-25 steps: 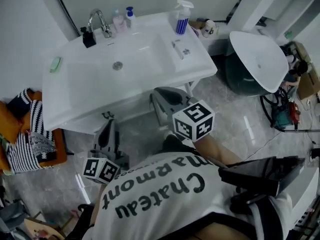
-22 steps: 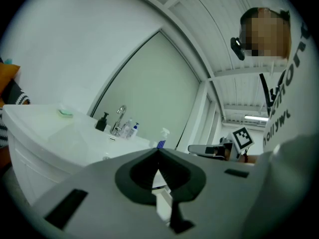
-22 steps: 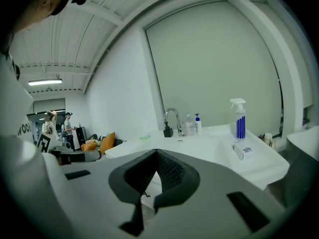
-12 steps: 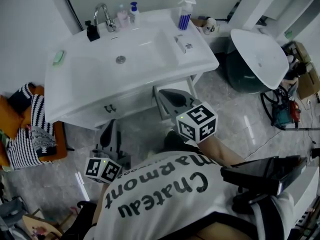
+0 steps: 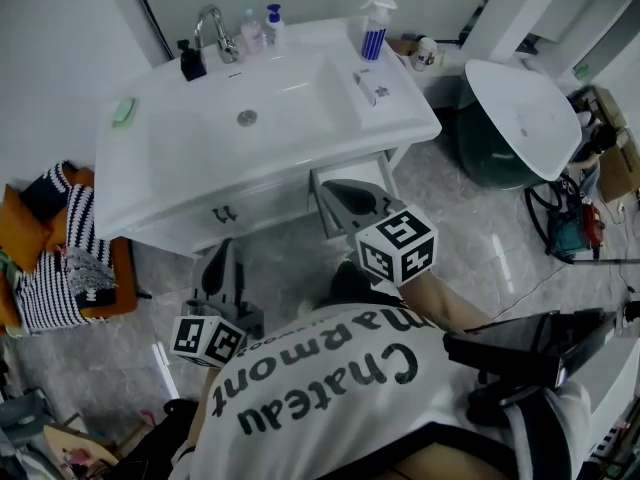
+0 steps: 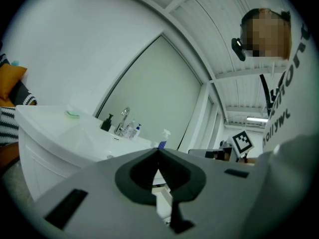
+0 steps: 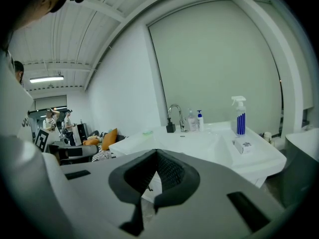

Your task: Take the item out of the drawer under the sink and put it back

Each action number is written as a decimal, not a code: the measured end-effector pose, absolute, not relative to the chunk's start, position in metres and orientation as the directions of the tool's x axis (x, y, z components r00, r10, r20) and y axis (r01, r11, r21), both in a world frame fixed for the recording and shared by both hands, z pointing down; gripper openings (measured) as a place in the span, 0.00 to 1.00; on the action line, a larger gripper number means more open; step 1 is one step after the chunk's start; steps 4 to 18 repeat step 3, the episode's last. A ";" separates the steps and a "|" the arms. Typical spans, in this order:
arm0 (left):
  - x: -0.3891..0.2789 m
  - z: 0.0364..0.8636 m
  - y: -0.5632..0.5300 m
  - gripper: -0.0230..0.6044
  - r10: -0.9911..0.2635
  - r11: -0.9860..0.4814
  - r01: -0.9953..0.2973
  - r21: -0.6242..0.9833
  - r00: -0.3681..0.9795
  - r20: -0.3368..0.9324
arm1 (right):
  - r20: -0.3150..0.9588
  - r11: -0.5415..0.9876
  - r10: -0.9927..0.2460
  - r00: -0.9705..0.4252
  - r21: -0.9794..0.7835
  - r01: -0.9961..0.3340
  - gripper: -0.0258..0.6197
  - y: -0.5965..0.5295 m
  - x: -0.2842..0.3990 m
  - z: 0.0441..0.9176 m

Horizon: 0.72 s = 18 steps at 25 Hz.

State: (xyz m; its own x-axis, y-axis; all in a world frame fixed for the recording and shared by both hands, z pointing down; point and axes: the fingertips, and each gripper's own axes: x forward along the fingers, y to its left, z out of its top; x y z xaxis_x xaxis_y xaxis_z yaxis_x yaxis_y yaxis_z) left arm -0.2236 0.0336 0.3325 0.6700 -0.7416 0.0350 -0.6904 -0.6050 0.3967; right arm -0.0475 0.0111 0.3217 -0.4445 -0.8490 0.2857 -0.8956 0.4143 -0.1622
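The white sink (image 5: pixel 270 118) stands on a white cabinet, and its drawer front (image 5: pixel 250 208) with a small dark handle (image 5: pixel 224 213) is closed. No item from the drawer is in sight. My left gripper (image 5: pixel 222 250) hovers just in front of the drawer, below the handle. Its jaws meet at the tips with nothing between them (image 6: pixel 158 151). My right gripper (image 5: pixel 336 190) is held near the cabinet's right end, by the sink's front right corner. It is shut and empty too (image 7: pixel 156 152). In the left gripper view the drawer front (image 6: pixel 45 156) lies to the left.
On the sink are a faucet (image 5: pixel 212 30), a black dispenser (image 5: pixel 190 63), small bottles (image 5: pixel 262 23), a blue spray bottle (image 5: pixel 375 26) and green soap (image 5: pixel 124 111). A striped cushion on an orange seat (image 5: pixel 60 268) lies left. A second white basin (image 5: pixel 520 118) and cables (image 5: pixel 565 233) are on the right.
Both grippers have shifted slightly in front of the sink cabinet, and the head view has moved a little. Both pairs of jaws look the same as before.
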 end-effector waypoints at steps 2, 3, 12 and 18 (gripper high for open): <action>-0.223 0.332 0.035 0.05 -0.737 -0.611 -0.687 0.393 0.675 0.032 | 0.289 0.411 -0.850 -0.441 -0.160 -0.898 0.06 0.013 -0.047 0.322; -0.222 0.332 0.036 0.05 -0.736 -0.612 -0.686 0.393 0.676 0.032 | 0.291 0.409 -0.850 -0.439 -0.158 -0.898 0.06 0.014 -0.047 0.321; -0.222 0.332 0.036 0.05 -0.736 -0.612 -0.686 0.393 0.676 0.032 | 0.291 0.409 -0.850 -0.439 -0.158 -0.898 0.06 0.014 -0.047 0.321; -0.222 0.332 0.036 0.05 -0.736 -0.612 -0.686 0.393 0.676 0.032 | 0.291 0.409 -0.850 -0.439 -0.158 -0.898 0.06 0.014 -0.047 0.321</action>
